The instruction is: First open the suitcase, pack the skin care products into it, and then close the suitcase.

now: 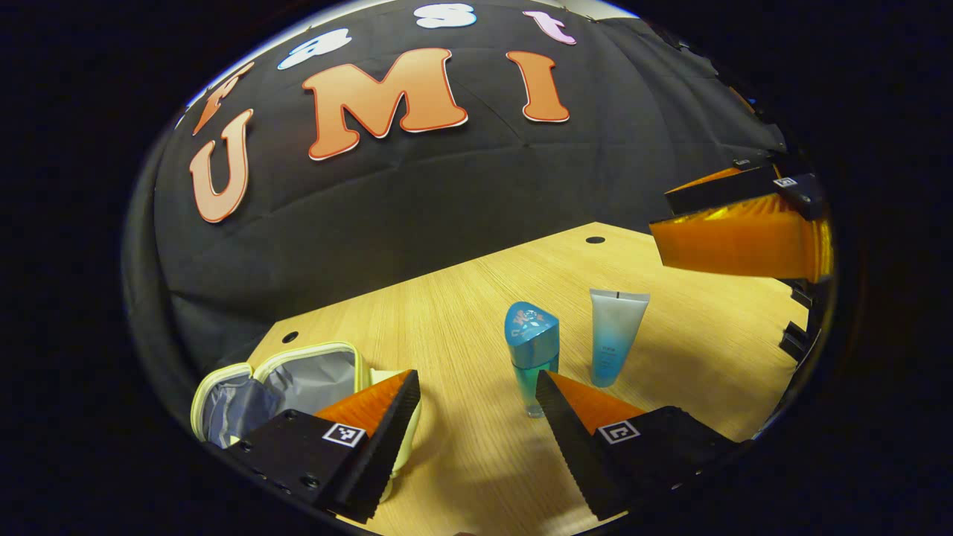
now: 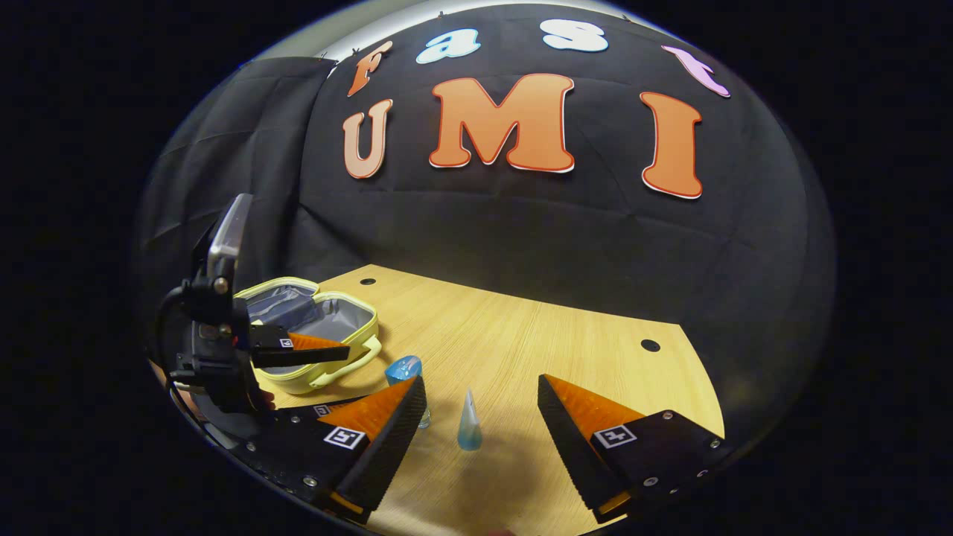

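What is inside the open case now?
The case shows grey lining and a pocket, no products. The left gripper covers part of its inside.

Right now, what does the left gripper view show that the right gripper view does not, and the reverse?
Left gripper view: the broad face of the tube, the patterned top of the bottle cap, and the right tool from the side, high at the right edge.
Right gripper view: the whole grey lining of the open suitcase, with the left tool in front of it; the tube appears edge-on between the right tool's open fingers.
Both: the wooden table, the open suitcase, and the bottle and tube standing upright outside it.
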Motion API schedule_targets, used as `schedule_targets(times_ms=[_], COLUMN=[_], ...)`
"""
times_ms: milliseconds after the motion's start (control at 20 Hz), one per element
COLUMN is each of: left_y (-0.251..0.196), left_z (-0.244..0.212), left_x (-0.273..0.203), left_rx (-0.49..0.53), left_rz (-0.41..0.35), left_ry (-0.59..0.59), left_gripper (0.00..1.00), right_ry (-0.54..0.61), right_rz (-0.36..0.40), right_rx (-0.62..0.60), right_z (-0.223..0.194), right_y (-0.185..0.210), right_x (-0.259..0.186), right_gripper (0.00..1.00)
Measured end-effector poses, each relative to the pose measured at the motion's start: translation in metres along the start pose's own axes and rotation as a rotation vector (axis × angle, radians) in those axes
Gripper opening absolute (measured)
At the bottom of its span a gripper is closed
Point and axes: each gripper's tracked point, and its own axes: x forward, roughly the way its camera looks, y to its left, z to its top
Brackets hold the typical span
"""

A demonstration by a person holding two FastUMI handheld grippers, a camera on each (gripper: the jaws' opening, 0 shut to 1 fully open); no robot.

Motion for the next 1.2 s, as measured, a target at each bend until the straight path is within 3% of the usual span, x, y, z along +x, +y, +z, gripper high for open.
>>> schedule_targets(times_ms=[350,450,550,650,700,750,1050,1200], left_y=[-0.030,-0.035,-0.039,-0.041,-0.039,-0.040,-0.025,-0.009], left_z=[-0.020,-0.022,-0.020,-0.019,-0.019,-0.018,-0.018,-0.012], left_x=[0.039,0.050,0.057,0.064,0.069,0.074,0.060,0.052], left_rx=[-0.060,-0.088,-0.114,-0.114,-0.117,-0.129,-0.199,-0.182], left_rz=[-0.063,-0.070,-0.066,-0.056,-0.046,-0.048,-0.030,-0.009], left_ry=[0.012,0.000,-0.019,-0.025,-0.031,-0.032,-0.024,-0.031], left_gripper=[0.97,0.92,0.83,0.66,0.53,0.48,0.43,0.44], right_ry=[0.050,0.068,0.092,0.113,0.124,0.135,0.167,0.196], right_rz=[-0.010,-0.023,-0.034,-0.035,-0.031,-0.027,0.013,0.031], right_rx=[-0.041,-0.042,-0.044,-0.037,-0.031,-0.027,0.019,0.056], right_z=[-0.031,-0.042,-0.055,-0.067,-0.072,-0.078,-0.094,-0.102], right_y=[-0.013,-0.018,-0.021,-0.023,-0.021,-0.019,0.000,0.009], right_x=[0.015,0.019,0.022,0.024,0.025,0.027,0.049,0.063], right_gripper=[0.96,0.96,0.96,0.96,0.96,0.96,0.94,0.83])
